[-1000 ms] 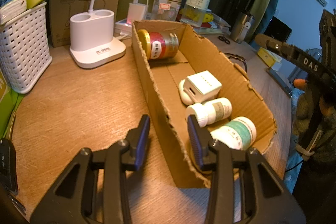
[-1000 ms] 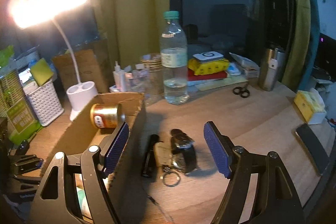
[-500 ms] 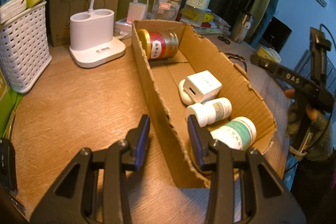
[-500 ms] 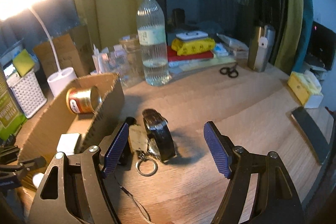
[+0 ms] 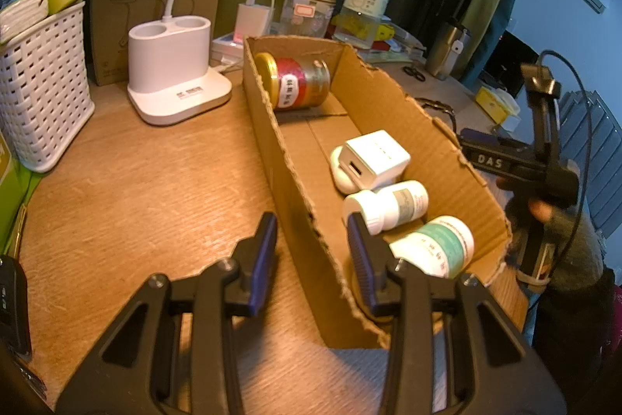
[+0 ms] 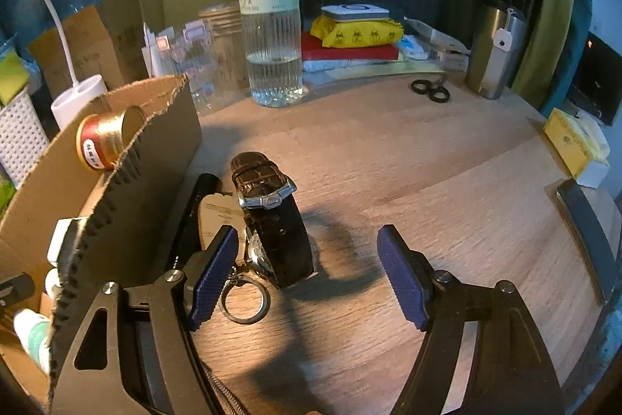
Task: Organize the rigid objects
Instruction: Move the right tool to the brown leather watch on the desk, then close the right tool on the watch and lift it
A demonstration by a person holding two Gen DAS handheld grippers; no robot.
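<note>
While the cardboard box is straddled along its near wall by the left gripper, the wristwatch is approached by the right gripper.

The watch is found on the wooden table, just outside the box's right wall. It is located between the right gripper's fingers but off centre, close to the left pad and well clear of the right pad. The strap loop stands on edge, and its long axis runs away from the gripper, roughly parallel to the fingers. A closing stroke is therefore judged to meet the strap across its narrow width. The right gripper is clearly the nearer one; its fingers are set wide apart and nothing is touched by them.

The left gripper's fingers are drawn near together, with the torn wall edge between them. Firm pad contact on the card cannot be confirmed from the frame.

The strap is of dark, embossed leather, with a polished metal case at its lower end. A split key ring with a pale tag and a slim black cylinder lie touching or just beside the watch, against the box wall. Snagging of the ring is considered a risk.

Inside the corrugated box, a gold-lidded can, a white adapter and two white bottles are already held.
</note>
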